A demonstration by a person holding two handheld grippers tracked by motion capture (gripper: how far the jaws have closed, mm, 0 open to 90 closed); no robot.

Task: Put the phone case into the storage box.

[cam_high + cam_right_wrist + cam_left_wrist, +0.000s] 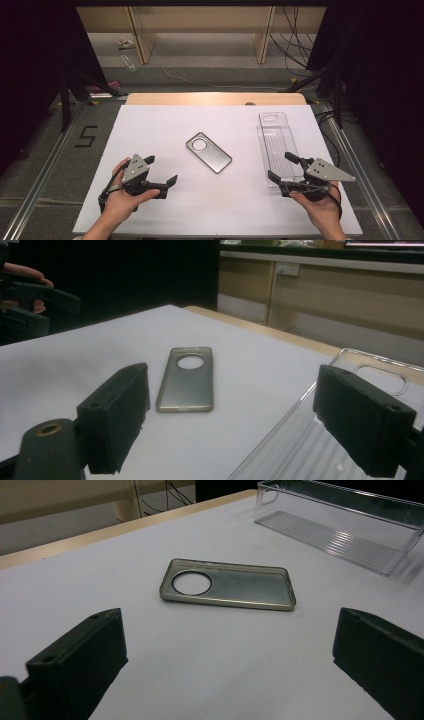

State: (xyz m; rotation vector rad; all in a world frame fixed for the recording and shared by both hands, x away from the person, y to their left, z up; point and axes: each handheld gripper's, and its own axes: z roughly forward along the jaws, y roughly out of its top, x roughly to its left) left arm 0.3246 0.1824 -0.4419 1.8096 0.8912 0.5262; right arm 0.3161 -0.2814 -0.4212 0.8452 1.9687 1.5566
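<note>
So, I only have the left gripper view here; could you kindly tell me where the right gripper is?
Observer: The right gripper is at the near end of the clear tray, on the table's right side.
Operator: Is it holding anything?
Observer: No, its jaws stand open with nothing between them.
Operator: And where is the phone case relative to both?
Observer: The phone case lies roughly midway between it and the left gripper.

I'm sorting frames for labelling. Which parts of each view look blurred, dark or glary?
High view: surroundings dark, white table evenly lit. Left gripper view: phone case fairly sharp, near jaws soft, clear tray smeared at its right end. Right gripper view: dim, jaws blurred, tray faint.
</note>
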